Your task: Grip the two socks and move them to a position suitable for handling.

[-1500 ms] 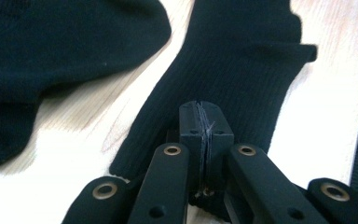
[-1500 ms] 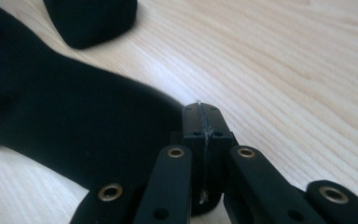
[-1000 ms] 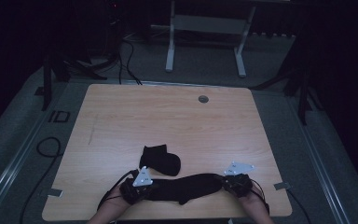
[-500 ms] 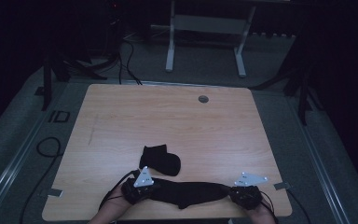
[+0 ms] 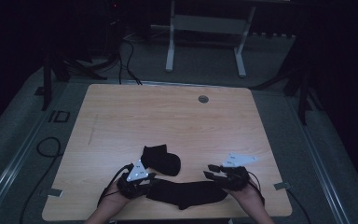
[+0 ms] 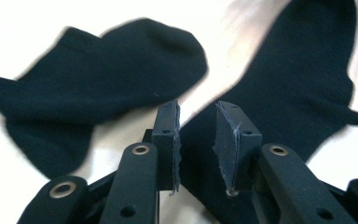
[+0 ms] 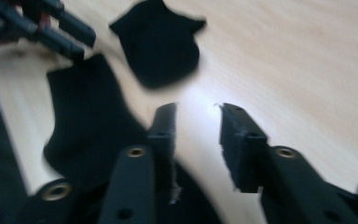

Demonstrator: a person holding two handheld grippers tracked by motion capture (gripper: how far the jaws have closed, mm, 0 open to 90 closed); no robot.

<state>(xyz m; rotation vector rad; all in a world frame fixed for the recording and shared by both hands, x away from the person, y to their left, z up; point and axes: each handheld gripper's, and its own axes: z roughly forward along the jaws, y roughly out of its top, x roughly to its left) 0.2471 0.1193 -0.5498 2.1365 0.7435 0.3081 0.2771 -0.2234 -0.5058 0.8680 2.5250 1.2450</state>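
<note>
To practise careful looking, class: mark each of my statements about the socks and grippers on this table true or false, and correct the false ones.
1. Two dark socks lie on the table. True: a stretched sock and a folded sock.
2. The left gripper clamps the stretched sock. False: its jaws stand apart, just opened.
3. The right gripper holds the folded sock. False: it is open with nothing between its jaws.
4. The folded sock lies farther from the person than the stretched one. True.
</note>
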